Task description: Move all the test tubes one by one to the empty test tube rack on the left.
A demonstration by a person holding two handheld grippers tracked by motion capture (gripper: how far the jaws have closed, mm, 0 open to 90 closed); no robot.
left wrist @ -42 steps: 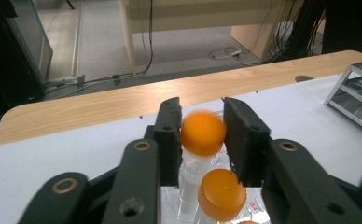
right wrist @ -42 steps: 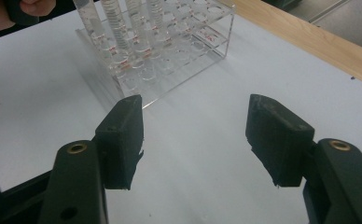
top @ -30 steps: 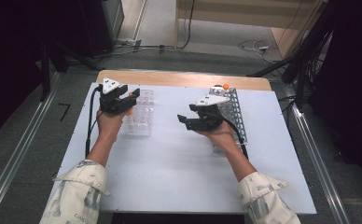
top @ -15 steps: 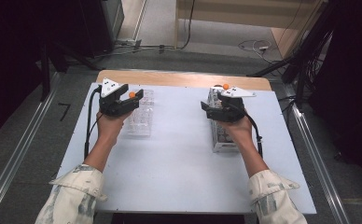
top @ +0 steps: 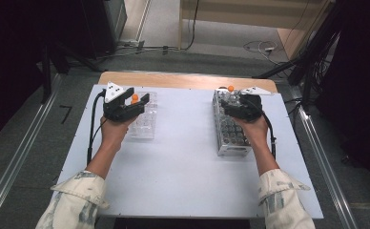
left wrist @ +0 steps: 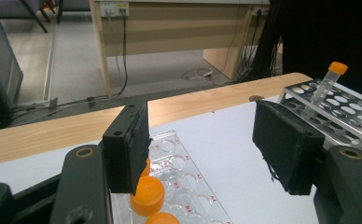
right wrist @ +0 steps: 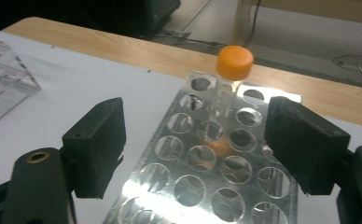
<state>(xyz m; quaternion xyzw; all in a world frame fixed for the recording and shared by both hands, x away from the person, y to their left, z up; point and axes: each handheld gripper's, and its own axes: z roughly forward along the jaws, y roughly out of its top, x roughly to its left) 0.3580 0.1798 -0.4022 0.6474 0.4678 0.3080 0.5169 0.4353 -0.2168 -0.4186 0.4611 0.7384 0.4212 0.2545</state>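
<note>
Right gripper (right wrist: 195, 140): fingers (right wrist: 97, 144) spread wide, jaws just opened, nothing between them. Straight ahead of the fingertips and a little beyond them, a capped tube (right wrist: 228, 88) upright in a hole of the metal rack (right wrist: 193, 186), clear of both pads. Left gripper (left wrist: 202, 144): fingers (left wrist: 125, 149) also apart, jaws just opened, gap bare, hovering over the clear rack (left wrist: 184, 172). Just below and beside one finger, several orange caps (left wrist: 147, 196) of tubes waiting in that rack. Judging from this, most likely a hand-over of work: one tube parked, the next to be picked. To do it well, draw the right fingers straight back from the parked tube, keeping both pads off the cap so as not to tip it. With the left, shift sideways until one cap sits midway between the two pads, not under one of them. Lower only until the pads flank the tube just under the cap. Close gently and evenly, since a hard squeeze may skew a slim plastic tube. Lift straight up along the hole before carrying across the table (top: 183, 171). Beware of brushing the neighbouring caps, close beside that finger.
</note>
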